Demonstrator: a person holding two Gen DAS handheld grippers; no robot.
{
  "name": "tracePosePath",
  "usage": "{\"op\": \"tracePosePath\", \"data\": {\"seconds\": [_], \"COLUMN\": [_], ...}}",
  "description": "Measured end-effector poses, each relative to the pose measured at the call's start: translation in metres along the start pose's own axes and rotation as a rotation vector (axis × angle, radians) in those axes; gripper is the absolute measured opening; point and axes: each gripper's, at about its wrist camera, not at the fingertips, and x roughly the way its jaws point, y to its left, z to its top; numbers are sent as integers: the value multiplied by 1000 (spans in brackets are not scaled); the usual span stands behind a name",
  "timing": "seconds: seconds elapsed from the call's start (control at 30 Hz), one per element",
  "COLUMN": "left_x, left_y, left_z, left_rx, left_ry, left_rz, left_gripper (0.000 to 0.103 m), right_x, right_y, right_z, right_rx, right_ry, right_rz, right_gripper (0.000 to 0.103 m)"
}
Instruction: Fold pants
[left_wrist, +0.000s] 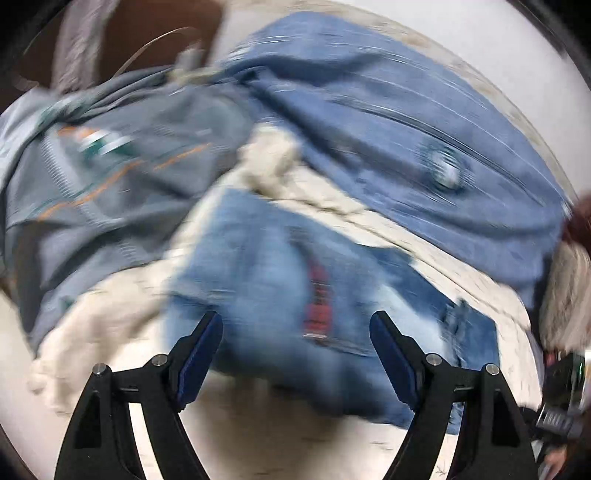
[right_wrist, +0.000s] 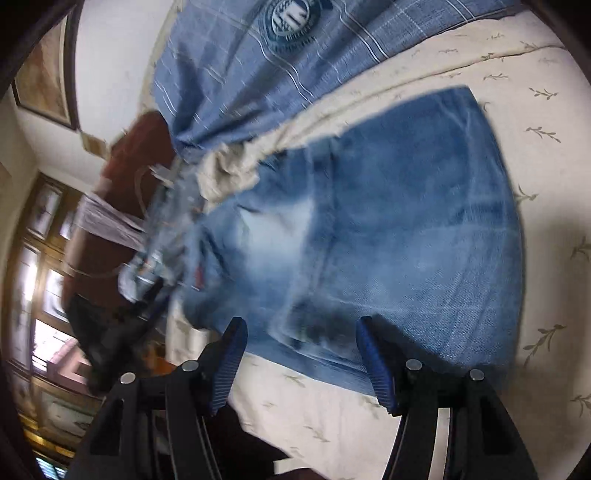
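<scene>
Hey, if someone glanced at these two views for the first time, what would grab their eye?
The faded blue denim pants spread flat on the cream leaf-print bedsheet fill the centre. Behind them lies a blue plaid cloth with a round crest. Both open black grippers with blue pads, left and right, frame the denim.

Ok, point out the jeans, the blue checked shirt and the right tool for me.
jeans (right_wrist: 388, 229): right wrist view, on the faded middle of the denim.
checked shirt (right_wrist: 236, 74): right wrist view, on the fabric left of its round badge.
right tool (right_wrist: 301, 362): right wrist view, midway between its open blue-padded fingertips.
</scene>
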Motion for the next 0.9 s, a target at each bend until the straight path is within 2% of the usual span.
{"op": "tracePosePath", "data": {"seconds": [0.07,0.1,0.2,0.27,0.47,0.6,0.83,0.87,0.9], "left_x": [-6,-7,-8,-2,16,31,66,71,77], "left_y": [29,41,76,87,64,51,39,39,40], "left_z": [8,11,10,5,-14,-18,-9,-9,-10], "left_rx": [-62,-99,-249,-329,-391,-428,-496,-503,-509], "left_ry": [17,40,133,201,322,340,303,300,298], "left_rz": [43,35,-33,-65,-135,-150,-172,-163,-151], "left_gripper": [82,82,82,82,82,82,81,79,73], "right_x": [-3,-5,-15,-24,-50,-61,-78,-80,-81], "right_y": [5,7,10,14,21,25,17,15,14], "right_z": [-1,-1,-2,-1,0,-2,-3,-2,-2], "right_rx": [-32,-42,-80,-116,-168,-203,-201,-196,-193], "right_ry": [-5,-11,-50,-107,-215,-239,-277,-281,-285], "right_rz": [-5,1,5,-32,-90,-100,-115,-119,-123], "right_gripper": [65,65,65,65,65,65,65,65,65]}}
